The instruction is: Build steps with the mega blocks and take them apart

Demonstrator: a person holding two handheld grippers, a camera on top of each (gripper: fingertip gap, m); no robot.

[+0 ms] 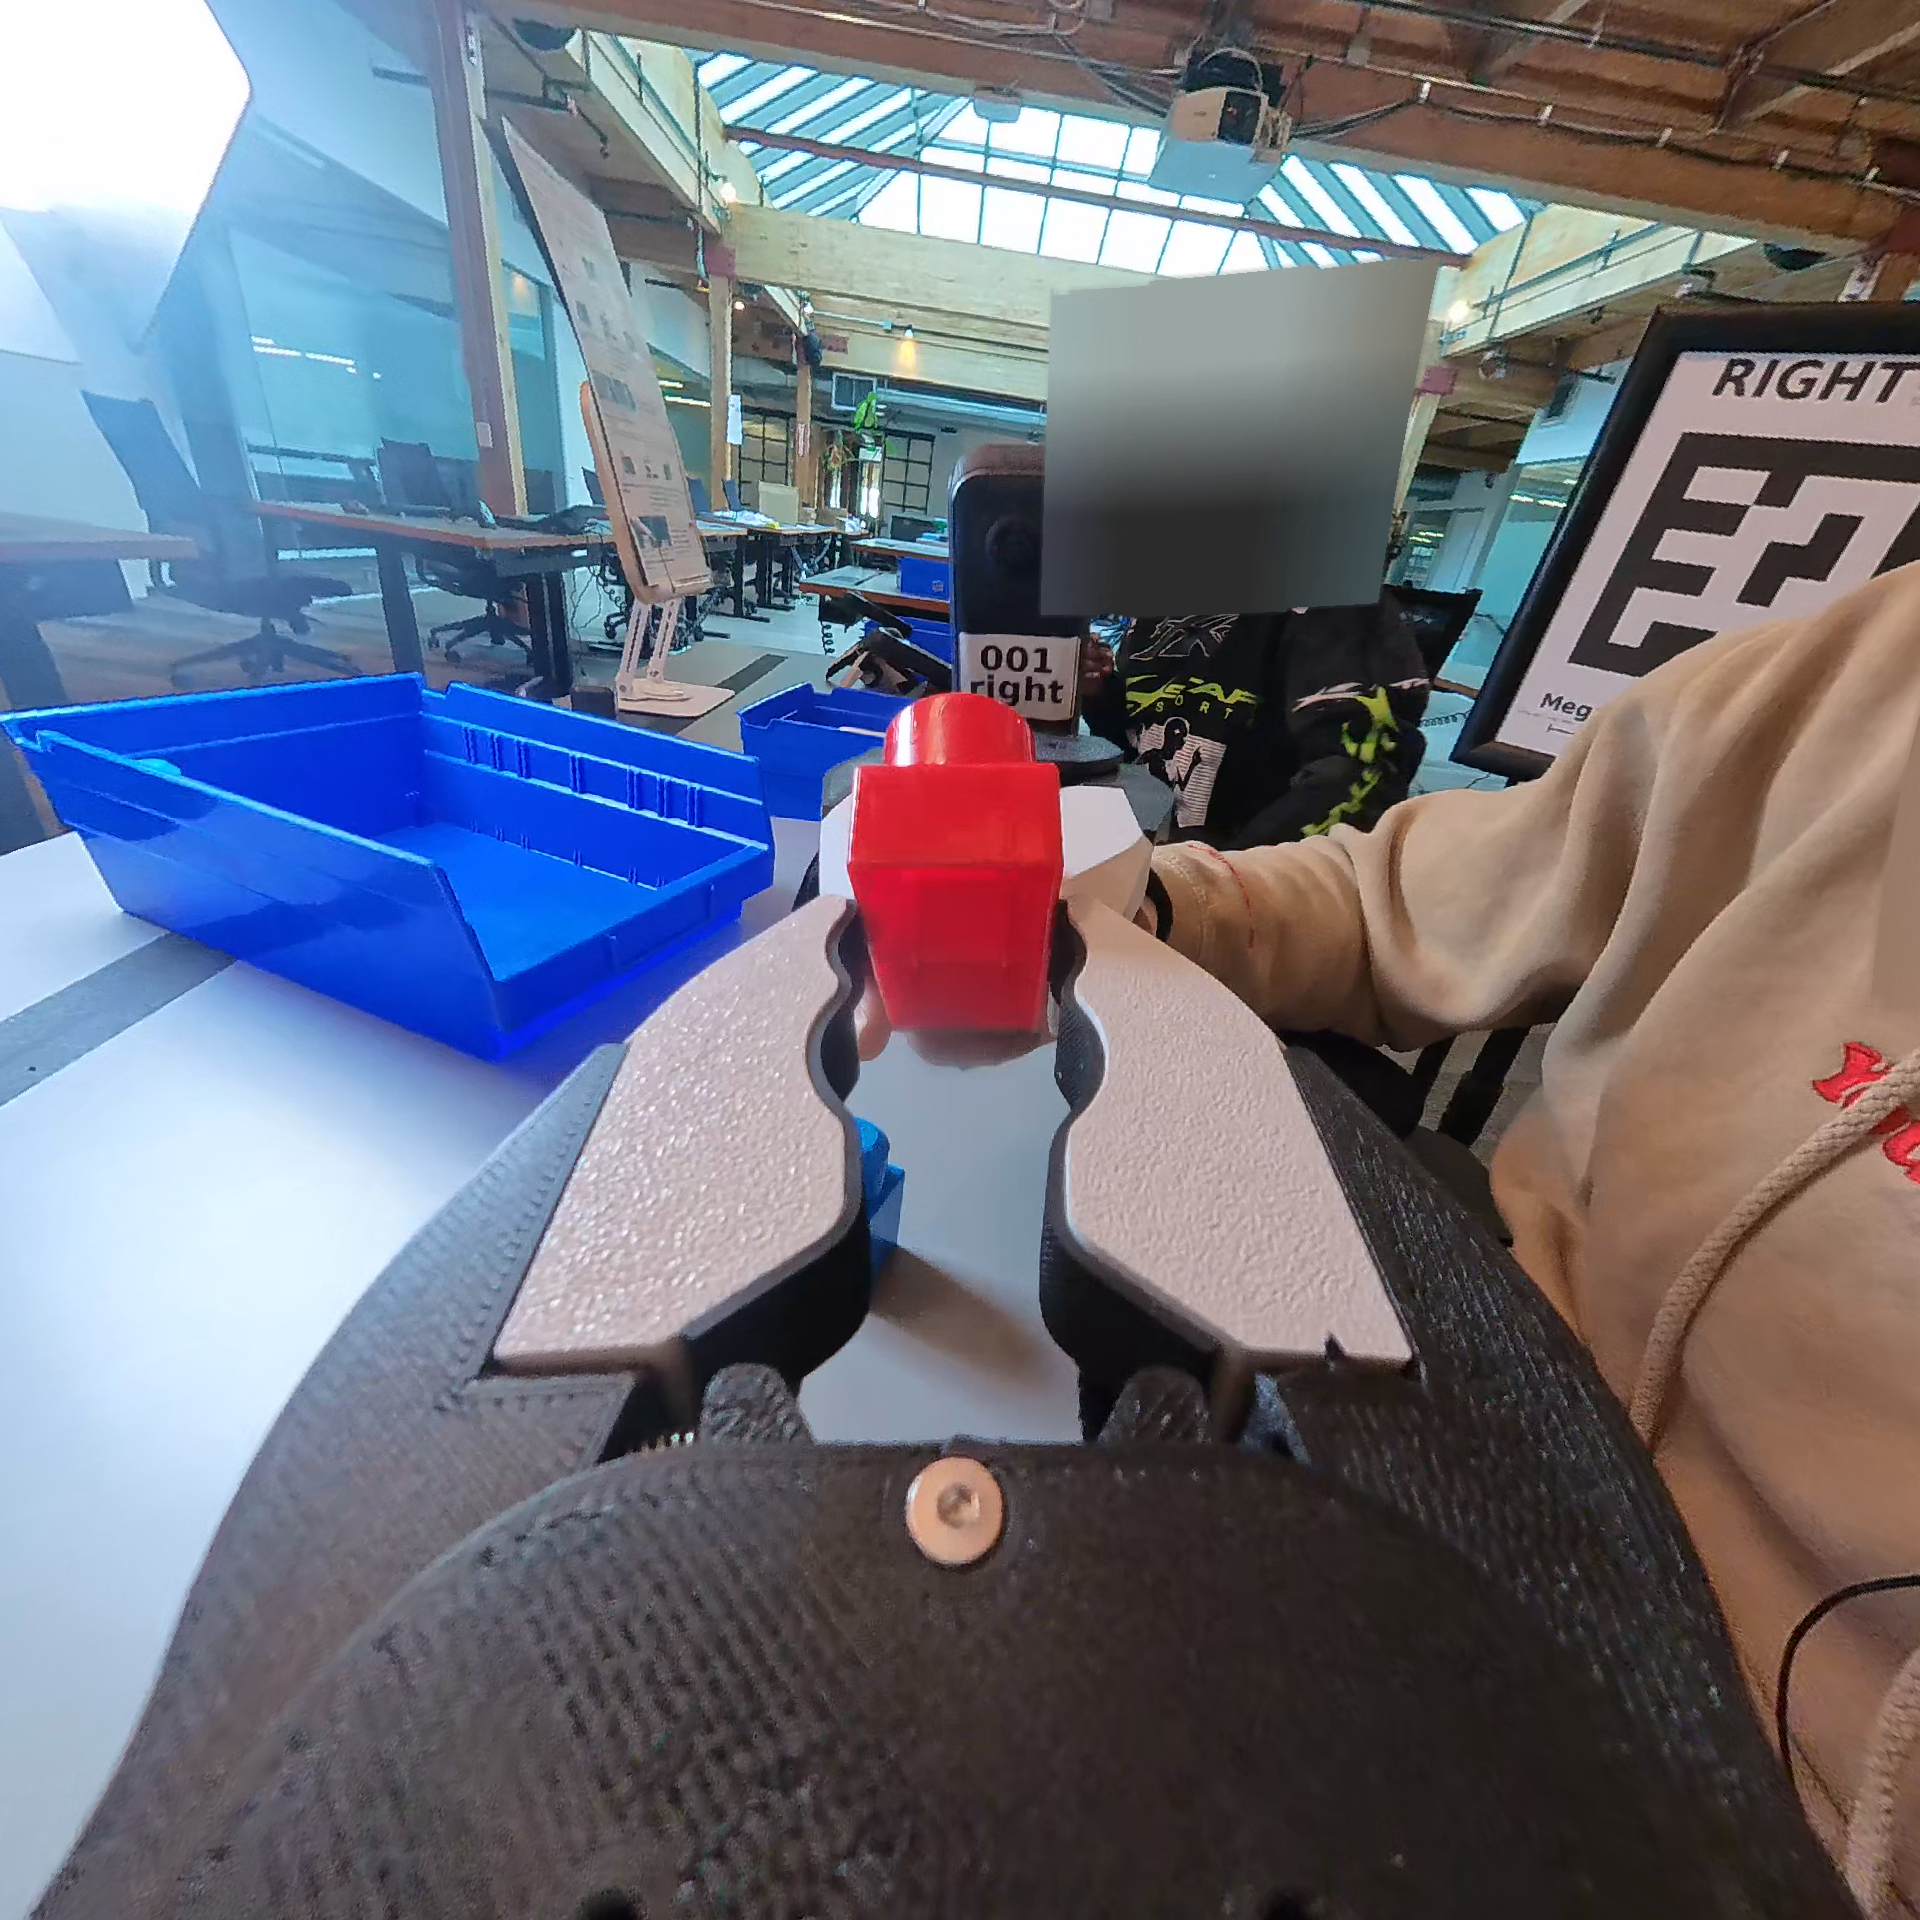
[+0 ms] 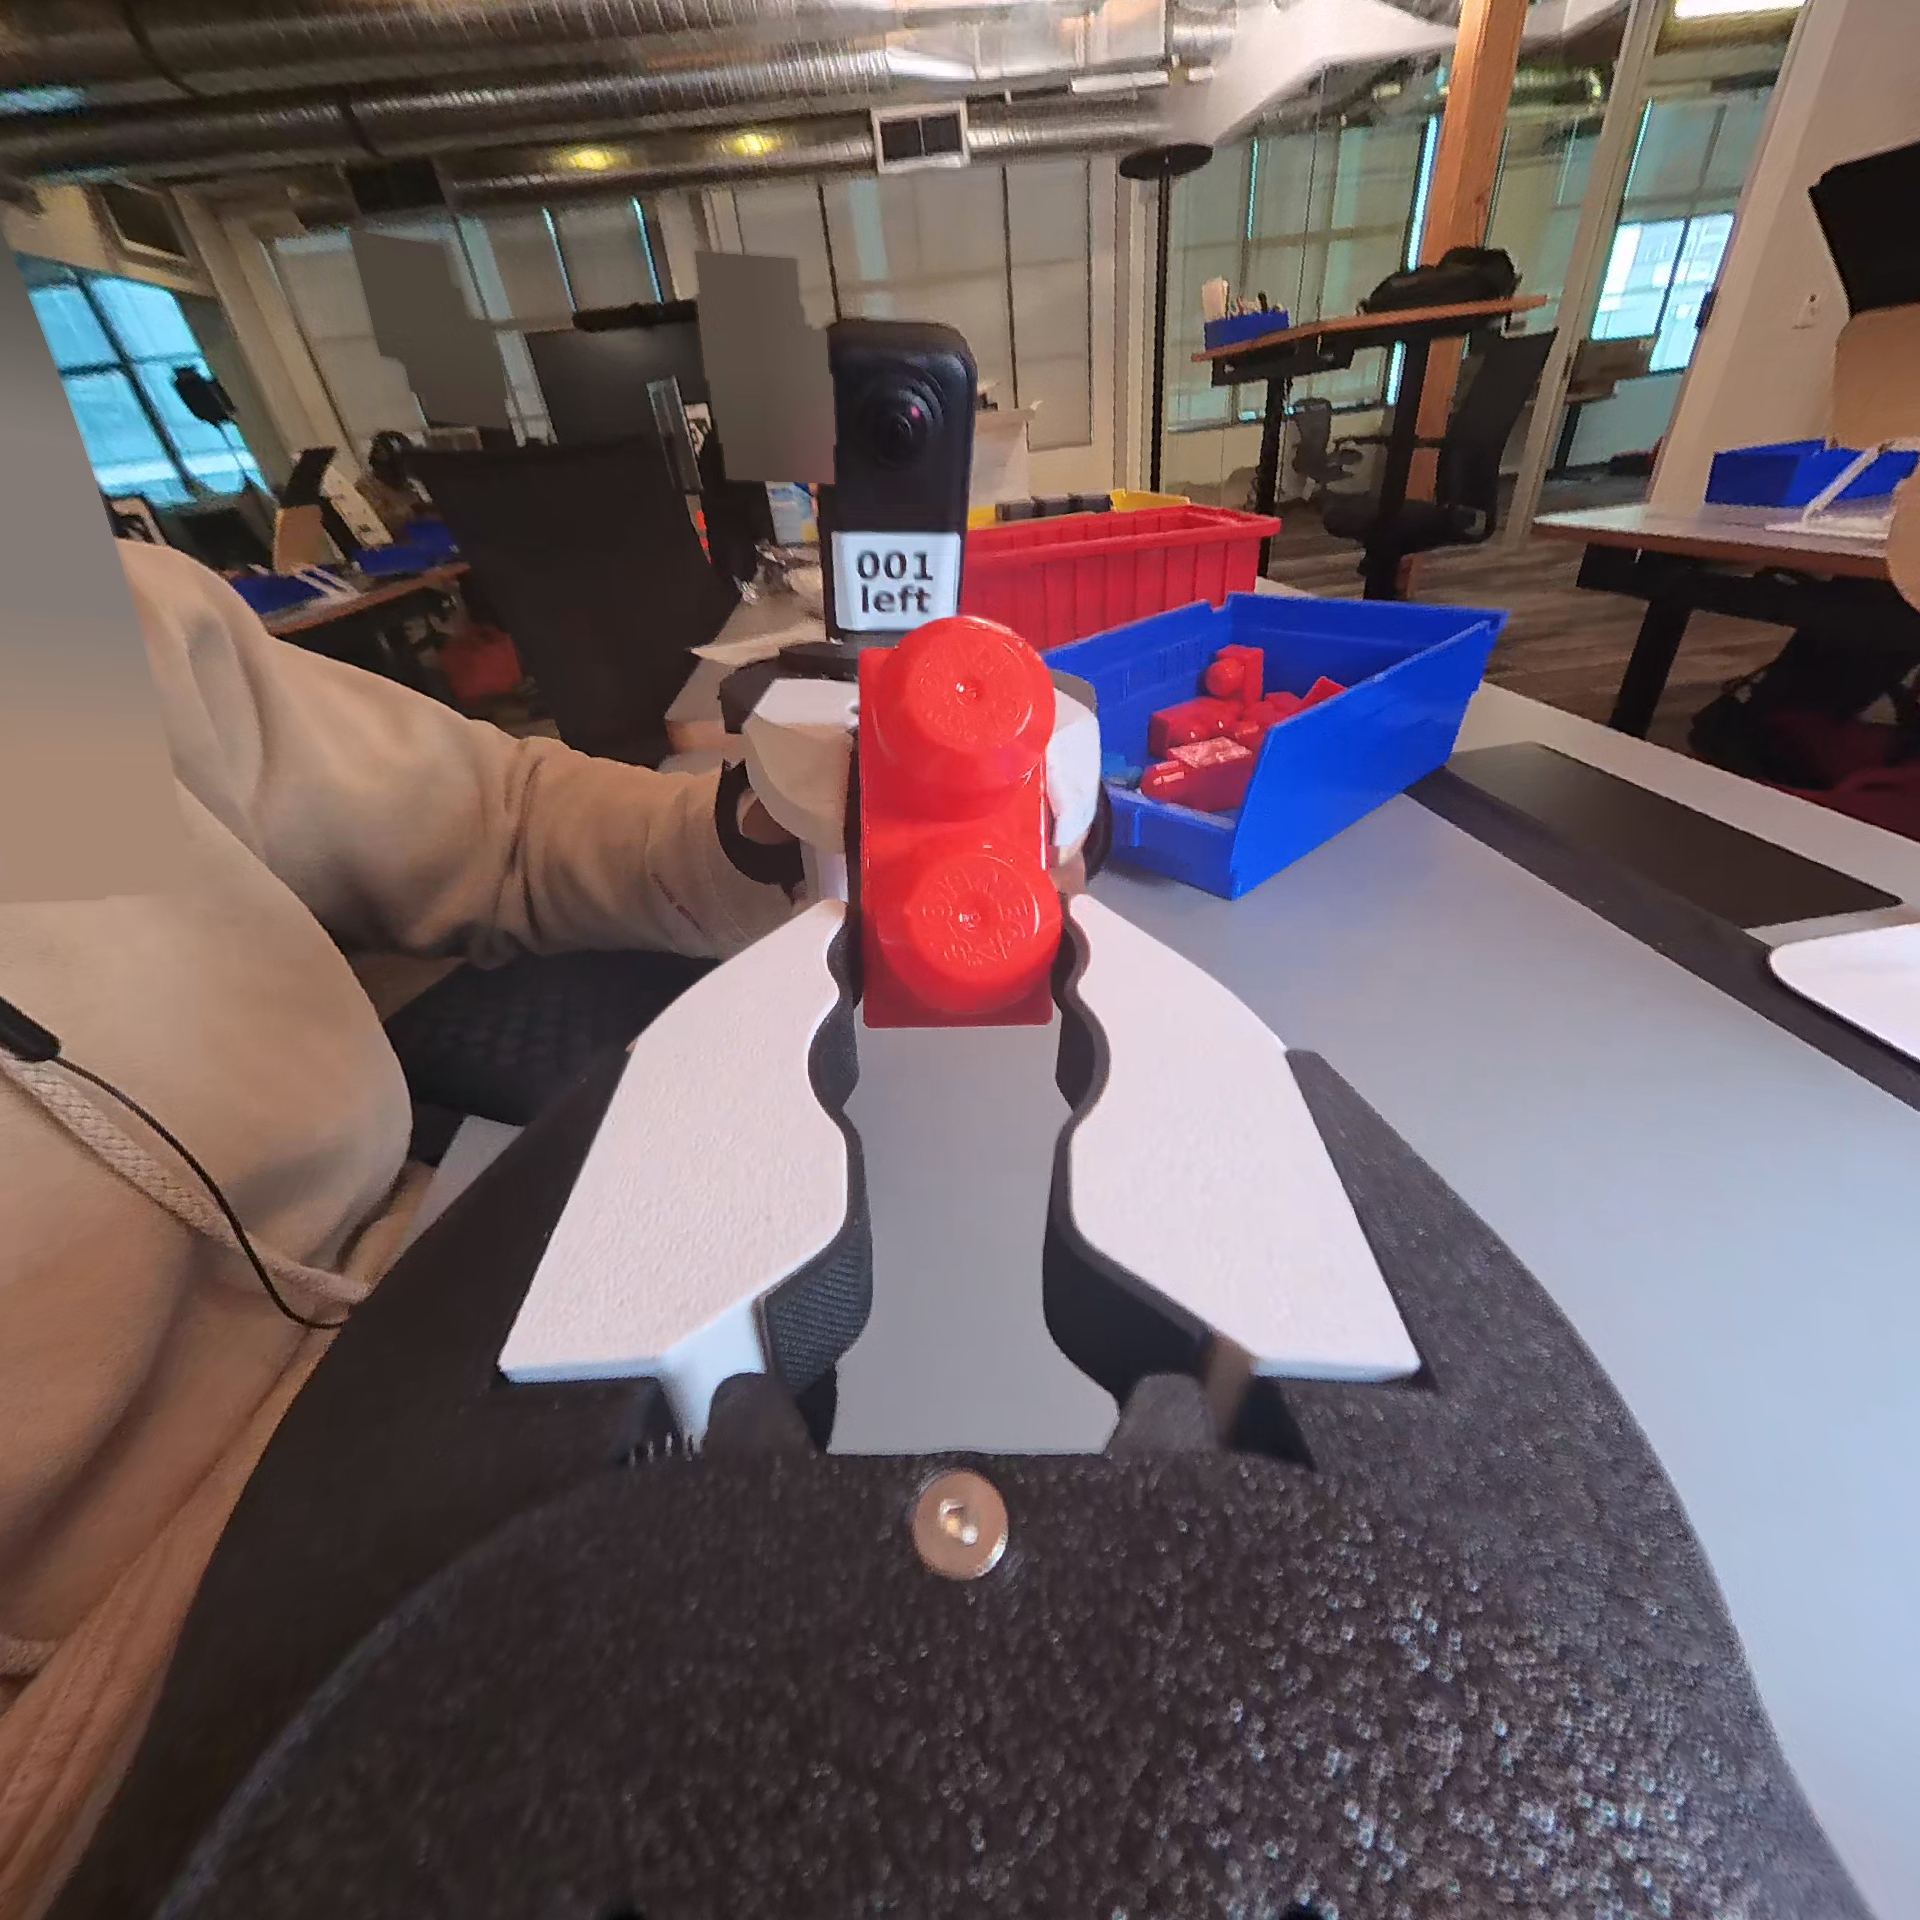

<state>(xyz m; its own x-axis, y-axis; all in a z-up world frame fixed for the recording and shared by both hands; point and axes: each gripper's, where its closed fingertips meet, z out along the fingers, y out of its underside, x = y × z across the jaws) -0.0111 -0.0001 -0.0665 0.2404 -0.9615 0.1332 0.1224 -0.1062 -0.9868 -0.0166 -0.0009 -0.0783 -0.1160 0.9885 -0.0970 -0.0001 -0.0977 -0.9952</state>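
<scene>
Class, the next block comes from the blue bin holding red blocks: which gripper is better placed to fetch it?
Probably left: the left gripper sits right beside that blue bin, farther from the right gripper. Both are shut on the red block.

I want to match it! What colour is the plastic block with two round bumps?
Red. The two-stud plastic block shows best in the right wrist view.

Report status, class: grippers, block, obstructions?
Left gripper and right gripper both shut on one red block, held between them above the table. Blue bin empty. Nothing in the way.
</scene>
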